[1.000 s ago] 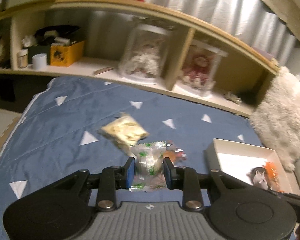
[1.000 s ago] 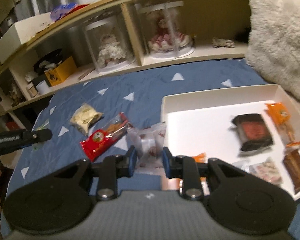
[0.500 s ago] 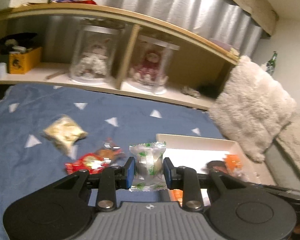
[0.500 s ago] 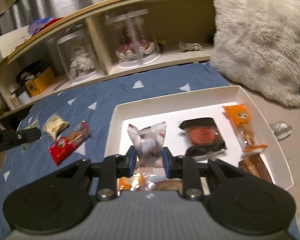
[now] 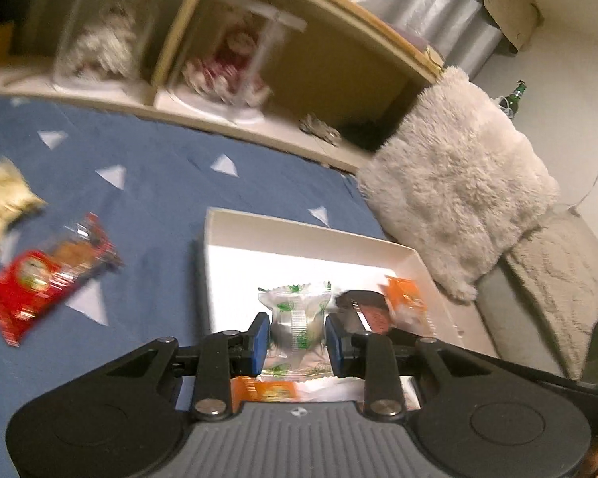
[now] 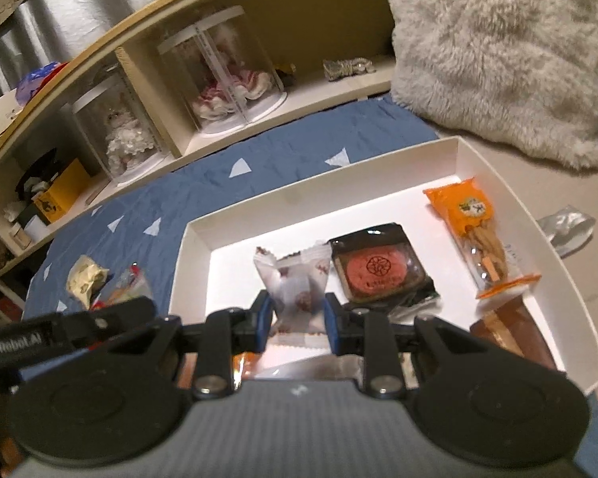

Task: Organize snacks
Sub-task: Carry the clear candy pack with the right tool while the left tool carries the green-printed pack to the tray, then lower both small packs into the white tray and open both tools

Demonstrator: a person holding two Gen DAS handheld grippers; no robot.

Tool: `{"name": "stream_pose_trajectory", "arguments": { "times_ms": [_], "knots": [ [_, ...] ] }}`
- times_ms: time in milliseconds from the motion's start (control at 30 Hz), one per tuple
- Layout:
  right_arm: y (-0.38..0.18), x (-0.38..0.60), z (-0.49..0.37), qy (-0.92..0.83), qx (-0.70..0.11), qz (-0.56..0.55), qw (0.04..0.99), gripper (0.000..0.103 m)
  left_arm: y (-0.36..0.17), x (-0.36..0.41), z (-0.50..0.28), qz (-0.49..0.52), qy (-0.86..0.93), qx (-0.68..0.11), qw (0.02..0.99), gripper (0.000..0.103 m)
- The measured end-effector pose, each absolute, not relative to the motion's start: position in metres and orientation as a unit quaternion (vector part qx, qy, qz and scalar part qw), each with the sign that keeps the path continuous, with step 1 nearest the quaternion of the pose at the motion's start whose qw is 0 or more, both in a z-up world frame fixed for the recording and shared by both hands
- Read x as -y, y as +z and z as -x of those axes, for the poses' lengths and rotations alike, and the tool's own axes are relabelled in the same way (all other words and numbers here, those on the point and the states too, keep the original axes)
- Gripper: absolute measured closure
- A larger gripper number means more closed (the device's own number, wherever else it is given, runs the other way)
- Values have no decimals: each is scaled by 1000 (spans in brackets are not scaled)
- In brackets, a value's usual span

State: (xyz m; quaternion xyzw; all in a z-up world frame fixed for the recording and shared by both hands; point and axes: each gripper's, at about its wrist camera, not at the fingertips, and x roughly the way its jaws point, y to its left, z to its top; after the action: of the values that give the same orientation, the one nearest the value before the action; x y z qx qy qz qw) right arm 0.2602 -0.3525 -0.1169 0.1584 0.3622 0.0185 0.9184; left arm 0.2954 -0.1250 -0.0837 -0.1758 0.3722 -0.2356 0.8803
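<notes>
Pinching a green-printed clear candy (image 5: 297, 318), the left gripper (image 5: 297, 336) is hovering over the white tray (image 6: 319, 183); its print is blurring unreadably. The right gripper (image 6: 295, 320) is pinching a brown-printed white candy (image 6: 295, 283) above the tray, while "GenRobot.AI" is showing on the other gripper's arm (image 6: 59, 334).

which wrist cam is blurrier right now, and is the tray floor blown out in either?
Left wrist view: heavy motion blur on the shelf jars and the red snack pack; the green-print candy in the left gripper stays fairly sharp. Right wrist view: mostly sharp, the pink pastry pack is legible. White tray floor glares near-white in both; fisheye bends the shelf edge in both.
</notes>
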Motion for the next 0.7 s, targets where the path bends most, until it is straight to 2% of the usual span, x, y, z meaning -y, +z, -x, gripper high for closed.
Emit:
{"name": "stream_pose_trajectory", "arguments": {
  "times_ms": [167,433,700],
  "knots": [
    [-127,359,-283,30,-374,-172,911,71,-100,146,-312,205,-262,-373,866,71],
    [-159,365,-308,43,-407,-211,888,71,-122,166,-326,179,-266,-390,863,71],
    [-161,383,-307,7,-394,-203,897,71,-137,177,-334,174,-270,-395,861,71]
  ]
}}
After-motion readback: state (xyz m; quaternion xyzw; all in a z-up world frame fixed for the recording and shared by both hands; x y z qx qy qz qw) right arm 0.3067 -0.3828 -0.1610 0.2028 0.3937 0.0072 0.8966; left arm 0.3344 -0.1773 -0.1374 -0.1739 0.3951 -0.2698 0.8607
